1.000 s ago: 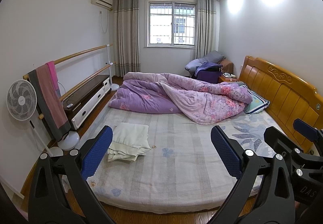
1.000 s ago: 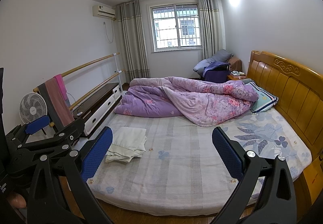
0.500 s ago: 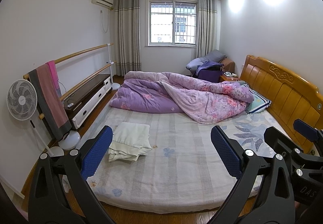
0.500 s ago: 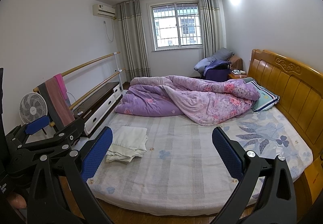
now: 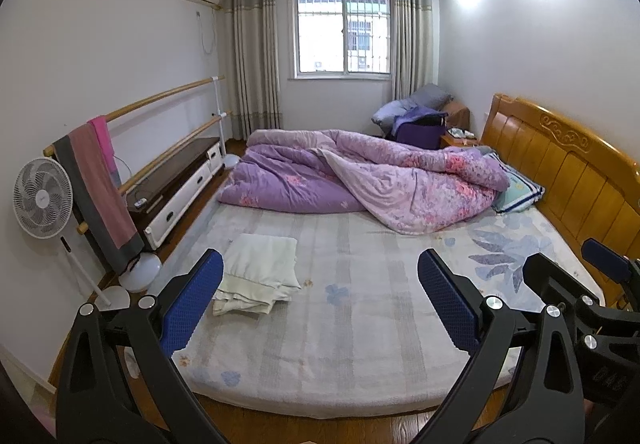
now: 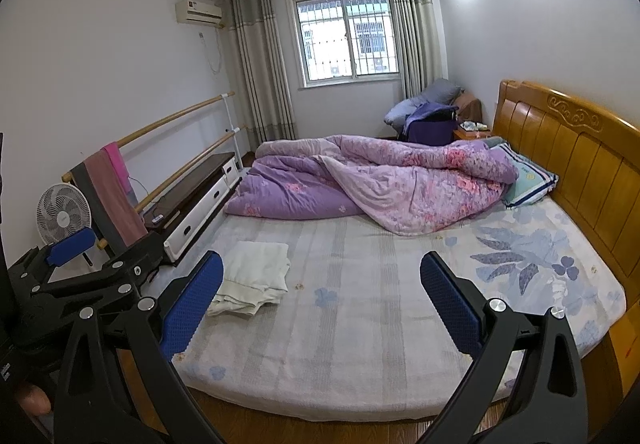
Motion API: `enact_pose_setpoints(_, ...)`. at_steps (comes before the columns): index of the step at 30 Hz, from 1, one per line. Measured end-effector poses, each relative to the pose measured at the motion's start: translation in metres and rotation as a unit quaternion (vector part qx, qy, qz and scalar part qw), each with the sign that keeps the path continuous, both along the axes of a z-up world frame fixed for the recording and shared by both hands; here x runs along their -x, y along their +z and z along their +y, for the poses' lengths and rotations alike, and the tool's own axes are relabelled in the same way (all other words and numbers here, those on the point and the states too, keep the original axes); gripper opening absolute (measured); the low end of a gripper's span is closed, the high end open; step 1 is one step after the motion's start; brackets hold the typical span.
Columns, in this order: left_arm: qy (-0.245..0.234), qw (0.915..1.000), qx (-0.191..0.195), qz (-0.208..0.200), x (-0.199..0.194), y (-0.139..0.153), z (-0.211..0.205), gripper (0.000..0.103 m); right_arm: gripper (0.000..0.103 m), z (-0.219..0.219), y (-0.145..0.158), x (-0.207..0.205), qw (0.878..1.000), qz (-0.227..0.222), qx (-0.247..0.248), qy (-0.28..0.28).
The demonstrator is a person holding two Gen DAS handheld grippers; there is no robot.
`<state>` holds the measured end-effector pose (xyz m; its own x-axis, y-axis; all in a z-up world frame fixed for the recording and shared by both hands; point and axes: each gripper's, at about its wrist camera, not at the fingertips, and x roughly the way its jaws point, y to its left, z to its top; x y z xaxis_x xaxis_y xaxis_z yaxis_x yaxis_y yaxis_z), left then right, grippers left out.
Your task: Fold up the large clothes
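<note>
1 folded garment (image 5: 258,272) (lengthwise toward quilt (image 5: 360,180))

matt cream cloth garment (image 5: 256,272) on a woven mattress cover (image 5: 360,324); glossy wooden headboard (image 5: 568,164).

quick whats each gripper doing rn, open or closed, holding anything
left gripper: open, holding nothing, above the near edge of the bed.
right gripper: open, holding nothing; the folded white garment lies untouched.
</note>
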<state>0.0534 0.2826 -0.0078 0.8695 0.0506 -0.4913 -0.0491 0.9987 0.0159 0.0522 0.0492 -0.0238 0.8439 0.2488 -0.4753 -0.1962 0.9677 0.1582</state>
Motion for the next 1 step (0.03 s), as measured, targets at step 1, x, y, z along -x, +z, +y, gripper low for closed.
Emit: enact_pose_setpoints(1,-0.002,1.0,-0.002,0.006,-0.0057,-0.0031,-0.0046,0.098,0.095,-0.0053,-0.0021,-0.0053,1.0,0.002,0.001,-0.003)
